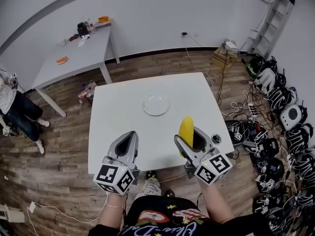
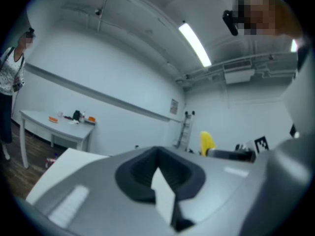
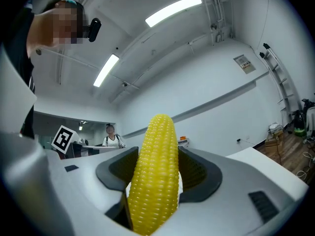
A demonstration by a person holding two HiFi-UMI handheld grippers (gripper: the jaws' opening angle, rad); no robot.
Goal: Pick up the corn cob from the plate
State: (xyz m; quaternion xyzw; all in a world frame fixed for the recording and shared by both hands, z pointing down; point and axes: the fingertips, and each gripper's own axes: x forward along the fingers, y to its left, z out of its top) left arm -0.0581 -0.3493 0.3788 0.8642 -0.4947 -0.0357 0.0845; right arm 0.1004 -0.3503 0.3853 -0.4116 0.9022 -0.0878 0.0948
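Right tongs (image 1: 189, 136) are clamped on the corn cob (image 1: 186, 130). In the right gripper view the two dark pads sit on either side of the cob (image 3: 156, 176), and it runs lengthwise up between them. Its rounded tip pokes out past the ends of the right tongs (image 3: 157, 156). From the head view the cob is up off the white counter (image 1: 118, 117), near the front right part of it.

Left tongs (image 1: 127, 144) are pressed together with nothing between them. Its own view shows the grey jaws meeting around the dark pad hollow (image 2: 160, 154), and only a thin white sliver shows through. From there you can also spot the yellow cob (image 2: 206, 142) off to the right, held by the other tongs.

The clear glass plate (image 1: 145, 105) sits on the counter ahead of both tongs. It's roughly between their lines and well apart from the cob. A small dark round thing (image 1: 216, 138) is on the counter just to the right of the right tongs, by the edge.

Past the left tongs and further left there's a second table (image 1: 74, 58) with some small stuff on it. A person (image 1: 15, 107) stands at the far left edge. A ladder (image 1: 273, 18) leans against the wall far beyond the right tongs. A pile of gear and cables (image 1: 280, 132) lies on the wooden floor (image 1: 59, 151) to their right.
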